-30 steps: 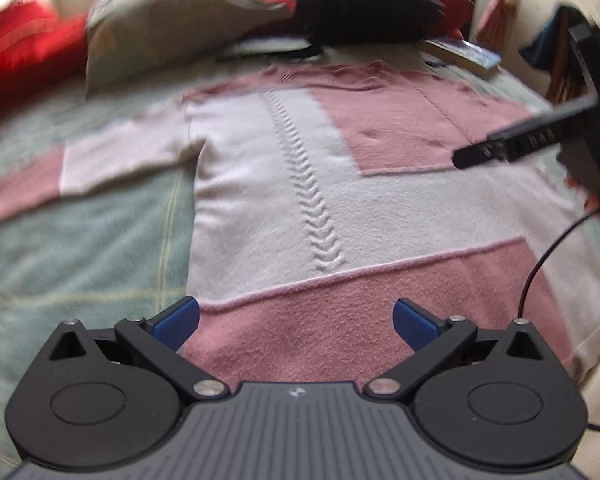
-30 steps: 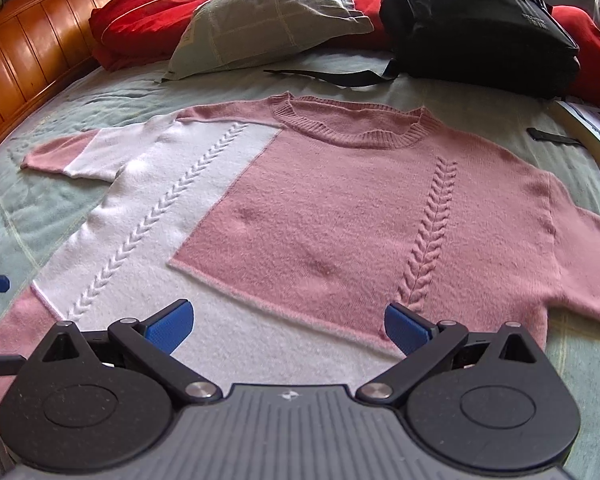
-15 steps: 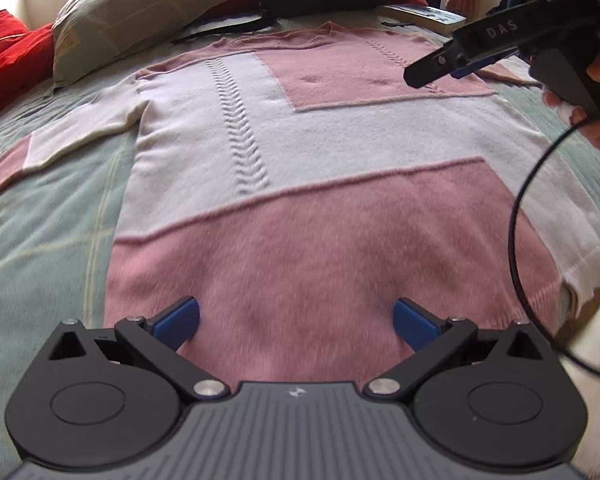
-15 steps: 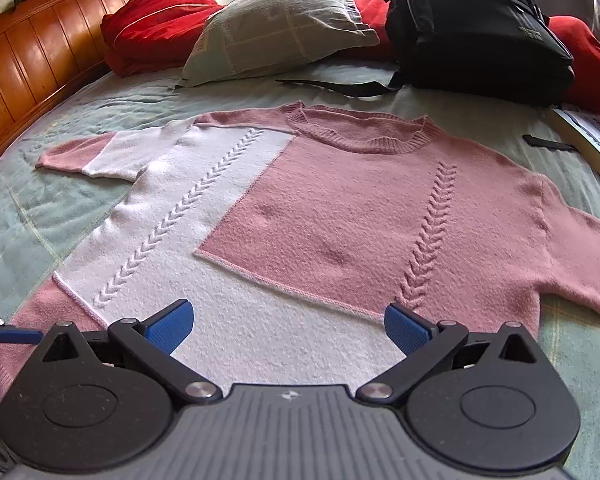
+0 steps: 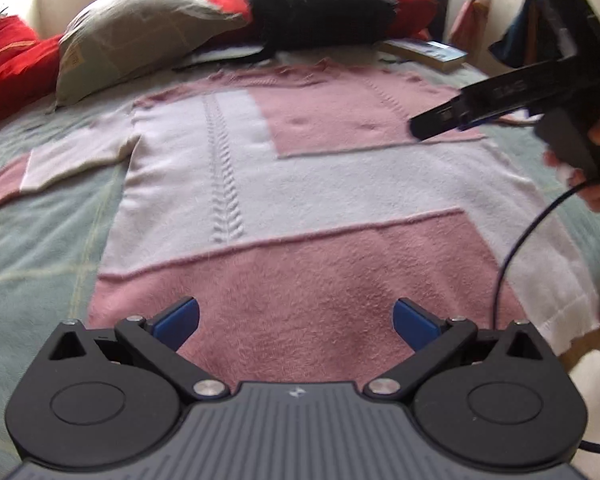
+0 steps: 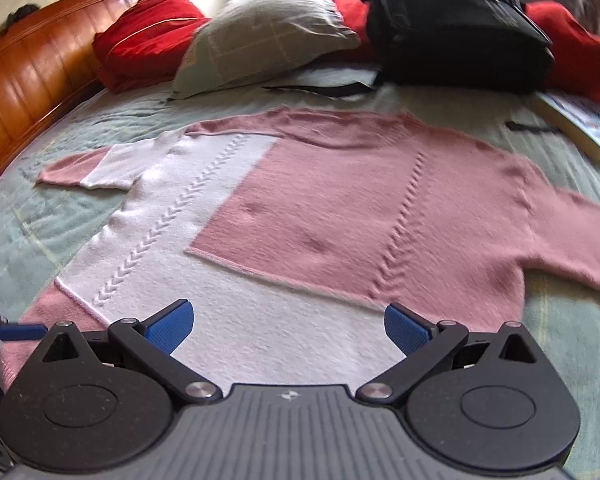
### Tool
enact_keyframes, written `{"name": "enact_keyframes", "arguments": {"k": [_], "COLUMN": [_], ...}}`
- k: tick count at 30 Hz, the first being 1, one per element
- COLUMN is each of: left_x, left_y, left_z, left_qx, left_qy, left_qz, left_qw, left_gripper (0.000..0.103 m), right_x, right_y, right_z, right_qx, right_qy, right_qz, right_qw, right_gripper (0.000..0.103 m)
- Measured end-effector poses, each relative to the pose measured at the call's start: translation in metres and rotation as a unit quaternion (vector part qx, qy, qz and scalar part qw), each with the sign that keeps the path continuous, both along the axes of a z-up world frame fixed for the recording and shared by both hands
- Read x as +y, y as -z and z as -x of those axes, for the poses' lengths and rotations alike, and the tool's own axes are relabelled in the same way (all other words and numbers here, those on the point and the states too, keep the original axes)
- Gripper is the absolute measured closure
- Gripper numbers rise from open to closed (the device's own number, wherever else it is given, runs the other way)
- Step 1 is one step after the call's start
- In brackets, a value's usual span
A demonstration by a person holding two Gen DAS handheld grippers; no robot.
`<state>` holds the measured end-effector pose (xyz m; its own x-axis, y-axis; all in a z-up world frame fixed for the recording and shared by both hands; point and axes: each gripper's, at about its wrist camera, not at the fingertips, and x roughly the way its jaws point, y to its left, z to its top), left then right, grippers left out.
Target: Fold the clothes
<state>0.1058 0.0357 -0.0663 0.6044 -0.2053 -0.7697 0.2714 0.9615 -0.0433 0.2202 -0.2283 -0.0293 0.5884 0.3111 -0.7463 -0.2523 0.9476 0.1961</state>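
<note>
- A pink and white sweater (image 6: 300,216) lies flat and face up on a pale green bedspread (image 6: 16,224), with both sleeves stretched out to the sides and the neck toward the pillows.
- The left gripper (image 5: 296,320) hangs above the pink band at the sweater's hem; its 2 blue fingertips (image 5: 178,320) stand spread wide apart with nothing between them.
- The right gripper (image 6: 288,324) hangs above the white part of the sweater near the hem, its blue fingertips (image 6: 406,328) likewise spread wide and empty.
- In the left wrist view the right gripper shows from the side at the right edge, held by a hand (image 5: 598,168) above the sweater's pink chest panel, with a black cable (image 5: 520,248) hanging down from it.
- In the right wrist view a blue tip of the left gripper shows at the far left edge, over the hem corner.
- At the head of the bed lie a grey-green pillow (image 6: 268,32), red cushions (image 6: 148,40) and a black backpack (image 6: 456,28); the backpack's strap trails onto the bedspread just beyond the sweater's neck.
- A book (image 6: 580,128) lies on the bedspread beside the sweater's shoulder, near the backpack.
- A wooden headboard (image 6: 32,80) runs along the bed's edge, seen at left in the right wrist view.
</note>
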Motion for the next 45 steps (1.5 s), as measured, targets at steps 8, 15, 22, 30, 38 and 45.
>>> {"name": "enact_keyframes", "arguments": {"k": [8,15,22,30,38,45], "left_x": [-0.004,-0.013,-0.014,-0.001,0.003,0.009], "left_y": [0.005,-0.009,-0.018,-0.018,-0.013,-0.011], "left_z": [0.011,0.010,0.007,0.003,-0.008,-0.008], "left_qx": [-0.006,-0.026,-0.043,-0.045,-0.041,-0.040], "left_qy": [-0.045,-0.046,-0.054,-0.086,-0.087,-0.088], "left_qz": [0.008,0.019,0.016,0.020,0.030,0.036], "left_qw": [0.9990,0.9984,0.9974,0.9951,0.9950,0.9947], "left_gripper": [0.001,0.001,0.001,0.001,0.001,0.001], "right_x": [-0.037,-0.089,-0.165,-0.195,-0.196,-0.186], "right_y": [0.034,0.010,-0.008,0.030,0.054,0.026], "right_z": [-0.001,-0.030,-0.111,-0.188,-0.209,-0.187], "right_qx": [0.040,-0.010,-0.046,-0.003,0.001,-0.014], "right_qy": [0.022,0.056,0.131,0.162,0.202,0.213], "right_qz": [-0.031,-0.083,-0.162,-0.216,-0.166,-0.163], "right_qw": [0.998,0.995,0.977,0.963,0.965,0.963], "right_gripper": [0.000,0.000,0.000,0.000,0.000,0.000]}}
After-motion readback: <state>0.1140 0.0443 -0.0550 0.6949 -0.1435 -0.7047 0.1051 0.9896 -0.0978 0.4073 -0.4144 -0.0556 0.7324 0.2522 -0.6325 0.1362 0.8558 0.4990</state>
